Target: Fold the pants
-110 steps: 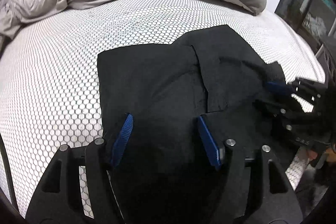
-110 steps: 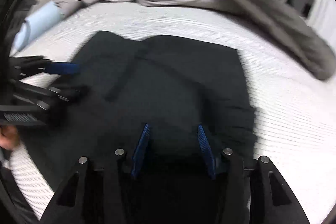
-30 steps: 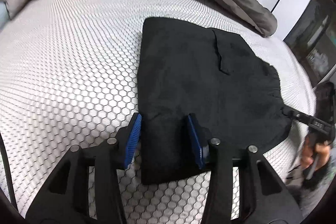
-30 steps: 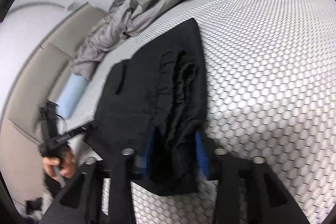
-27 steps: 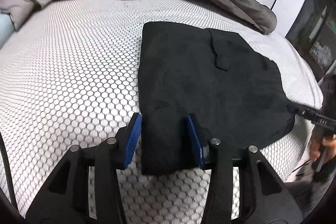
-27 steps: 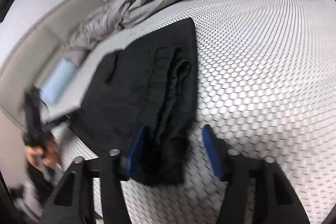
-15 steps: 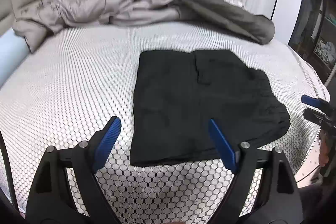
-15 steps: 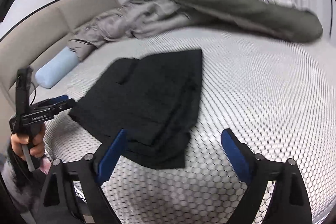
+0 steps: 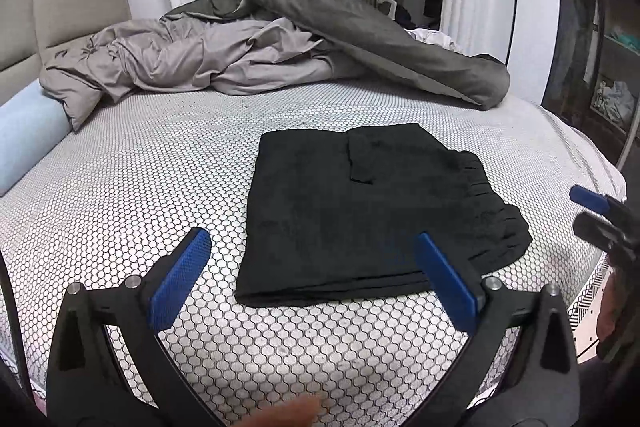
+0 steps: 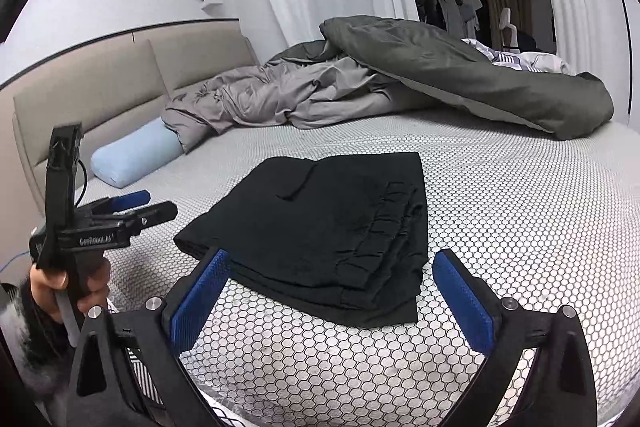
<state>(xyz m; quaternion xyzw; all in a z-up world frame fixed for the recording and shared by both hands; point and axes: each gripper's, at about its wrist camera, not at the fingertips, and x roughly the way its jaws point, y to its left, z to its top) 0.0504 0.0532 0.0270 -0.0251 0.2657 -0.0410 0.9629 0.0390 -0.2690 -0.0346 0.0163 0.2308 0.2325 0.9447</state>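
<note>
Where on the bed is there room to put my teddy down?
Bare mattress between the pants and the blue pillow, and right of the pants. The duvet crowds the far side.

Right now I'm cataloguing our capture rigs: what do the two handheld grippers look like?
Both are matte black plastic frames with silver screws and two blue textured pads. The left gripper, seen from the right wrist view, has a pistol-style handle, white "GenRobot.AI" lettering, a tall black upright and a thin black cable. The right gripper matches. A fuzzy dark cuff shows.
</note>
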